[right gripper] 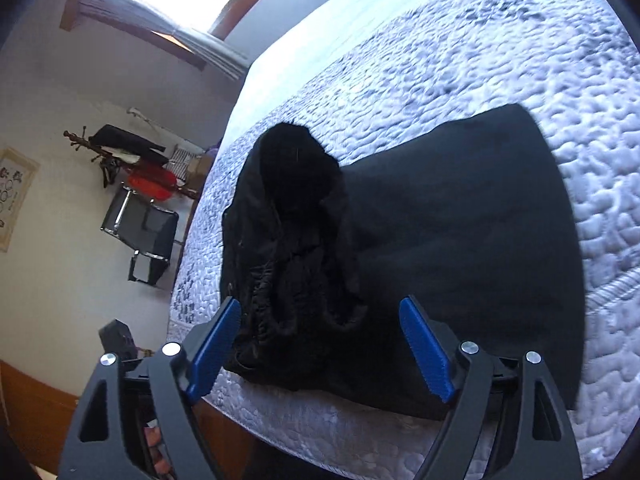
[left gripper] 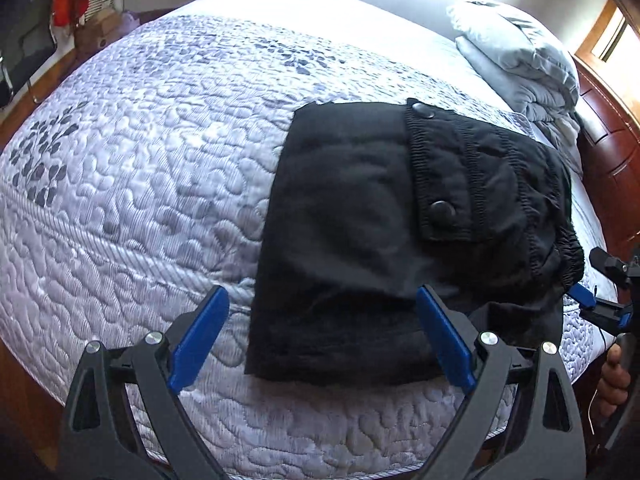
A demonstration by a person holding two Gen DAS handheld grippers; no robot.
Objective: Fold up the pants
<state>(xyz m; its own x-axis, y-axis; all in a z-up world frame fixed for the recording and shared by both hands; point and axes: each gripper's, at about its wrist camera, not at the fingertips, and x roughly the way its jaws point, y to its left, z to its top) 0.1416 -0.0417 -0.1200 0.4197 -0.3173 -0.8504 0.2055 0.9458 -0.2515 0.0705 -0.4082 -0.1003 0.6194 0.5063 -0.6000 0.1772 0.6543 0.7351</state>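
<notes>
Both your grippers, left (left gripper: 322,340) and right (right gripper: 320,346), are hovering with jaws wide, gripping nothing. Folded black pants (left gripper: 360,240) are lying on the bed (left gripper: 140,160) near its edge, just ahead.

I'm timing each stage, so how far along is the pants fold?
Nearly finished: the black pants lie as a compact folded stack on the quilted bed. Nothing is in hand; left gripper and right gripper have open jaws. Left: perhaps tidying the bunched waistband.

Both wrist views look closely down on the pants (left gripper: 360,240) from opposite sides.
</notes>
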